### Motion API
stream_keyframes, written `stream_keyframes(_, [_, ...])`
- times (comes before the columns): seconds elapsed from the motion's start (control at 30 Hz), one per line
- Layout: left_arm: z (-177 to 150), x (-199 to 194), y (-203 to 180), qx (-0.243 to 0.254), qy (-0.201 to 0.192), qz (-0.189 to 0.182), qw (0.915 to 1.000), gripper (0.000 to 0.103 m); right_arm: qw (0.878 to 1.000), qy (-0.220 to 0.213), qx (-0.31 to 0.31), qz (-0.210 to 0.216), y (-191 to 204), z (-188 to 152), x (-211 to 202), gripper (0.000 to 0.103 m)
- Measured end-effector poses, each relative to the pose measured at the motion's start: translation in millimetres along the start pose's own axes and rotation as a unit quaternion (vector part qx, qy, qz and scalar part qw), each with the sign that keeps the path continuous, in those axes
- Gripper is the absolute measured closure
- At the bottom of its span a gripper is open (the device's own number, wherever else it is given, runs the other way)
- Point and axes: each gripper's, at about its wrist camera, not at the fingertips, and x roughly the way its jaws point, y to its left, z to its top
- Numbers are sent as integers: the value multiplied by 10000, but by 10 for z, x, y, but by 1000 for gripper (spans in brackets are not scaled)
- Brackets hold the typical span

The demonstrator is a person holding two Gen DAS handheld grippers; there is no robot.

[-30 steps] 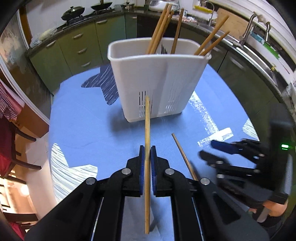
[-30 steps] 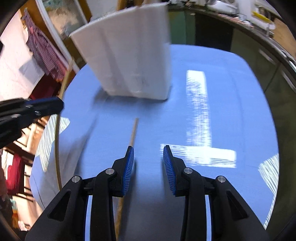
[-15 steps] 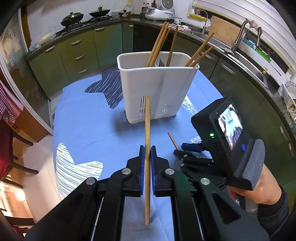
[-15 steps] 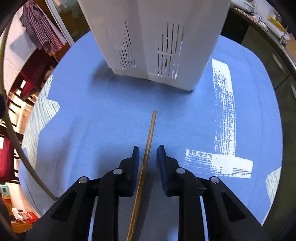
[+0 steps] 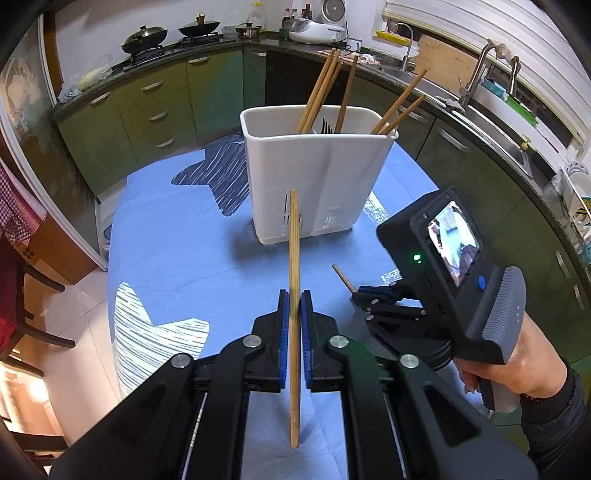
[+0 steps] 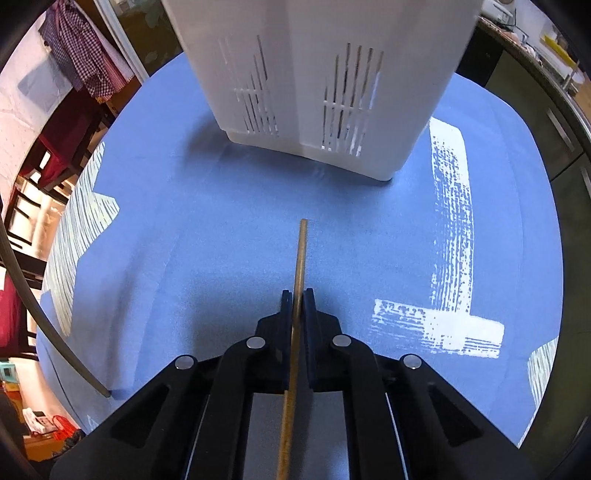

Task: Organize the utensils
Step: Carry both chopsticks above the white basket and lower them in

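Left wrist view: caddy point(image 5: 317, 177) at 12 o'clock already holds several chopsticks; left claw point(image 5: 294, 306) and right claw point(image 6: 297, 306) each pinch one more.

A round table under a light blue cloth point(image 5: 177, 266) with white and dark star prints fills the near ground. Green cabinets point(image 5: 155, 114) with metal handles curve round the far side beneath a dark countertop. Two woks point(image 5: 144, 35) sit on the hob at far left, a steel sink point(image 5: 491, 114) at far right. A checked cloth point(image 6: 77, 55) hangs at left above dark chairs
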Motion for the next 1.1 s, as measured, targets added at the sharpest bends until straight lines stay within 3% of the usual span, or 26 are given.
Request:
stream_keyframes(0.3, [-8,-129,10,17,-115,-1,9999,97,9961,-852,31,237,-35,-169,-642,97])
stream_keyframes(0.63, [-94,-380,-37,164,-358,-51,9992,97,9801,-1931,104,457,-144,-657,-1498,97])
stream_keyframes(1.1, [-126,-618,-105,309,-566,-13,9979,97,9689,-2401,149,587,-165,-1001,-1867,97])
